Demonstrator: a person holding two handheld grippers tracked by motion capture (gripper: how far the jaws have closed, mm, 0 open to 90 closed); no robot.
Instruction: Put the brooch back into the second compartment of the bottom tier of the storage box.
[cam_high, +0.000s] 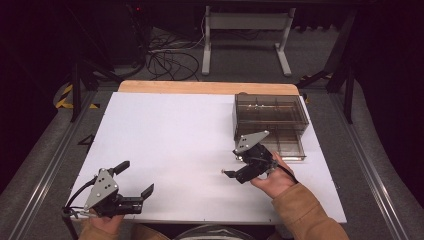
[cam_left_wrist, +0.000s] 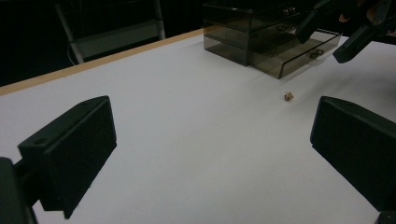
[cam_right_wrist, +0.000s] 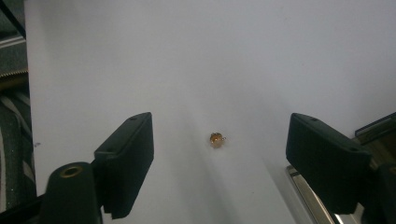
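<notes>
Right gripper (cam_high: 231, 161), jaws spread, hovers above a small gold bead (cam_right_wrist: 216, 139) on the white table (cam_high: 175, 145). A smoky drawer box (cam_high: 270, 117), bottom drawer open, stands at its one o'clock. Left gripper (cam_high: 135, 177), also spread, rests at eight o'clock, nothing between.

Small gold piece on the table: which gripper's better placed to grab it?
Right. The right gripper hangs open over the small gold piece, which sits between its jaws. The left gripper is open too, but far off at the near-left table edge.

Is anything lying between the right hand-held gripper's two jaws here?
Yes: a tiny gold-coloured object lies on the white table, between the open right hand-held gripper's jaws and touching neither, in the right gripper view.
</notes>
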